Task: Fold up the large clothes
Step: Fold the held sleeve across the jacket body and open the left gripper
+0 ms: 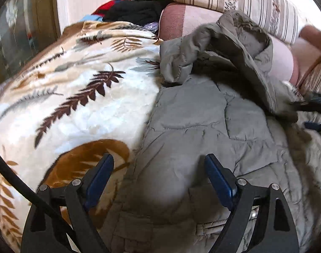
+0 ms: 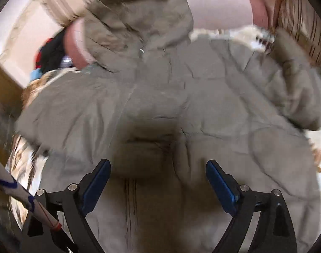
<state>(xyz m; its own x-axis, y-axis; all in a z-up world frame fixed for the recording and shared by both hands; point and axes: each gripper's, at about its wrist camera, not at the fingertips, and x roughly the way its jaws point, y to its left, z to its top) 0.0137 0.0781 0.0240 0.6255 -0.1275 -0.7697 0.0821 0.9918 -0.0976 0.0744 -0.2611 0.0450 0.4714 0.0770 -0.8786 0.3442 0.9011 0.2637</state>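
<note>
A grey-green quilted winter jacket [image 1: 202,122] lies spread on a leaf-patterned blanket [image 1: 76,88]. One sleeve [image 1: 181,57] is folded in near the collar, and the fur-trimmed hood [image 1: 255,48] leans against a pink pillow [image 1: 282,61]. My left gripper [image 1: 159,164] hangs open just over the jacket's lower left part, nothing between its blue pads. In the right wrist view the same jacket [image 2: 181,105] fills the frame, hood [image 2: 139,21] at the top. My right gripper [image 2: 158,168] stands open above the jacket's middle, by the zipper line [image 2: 129,200], with nothing in it.
A pile of dark, red and blue clothes [image 1: 130,10] lies at the back beside a pink cushion [image 1: 177,21]. A striped sofa back [image 1: 244,0] runs behind. A glass-fronted cabinet [image 1: 14,31] stands at the left. The other gripper's dark tip [image 1: 316,103] shows at the right edge.
</note>
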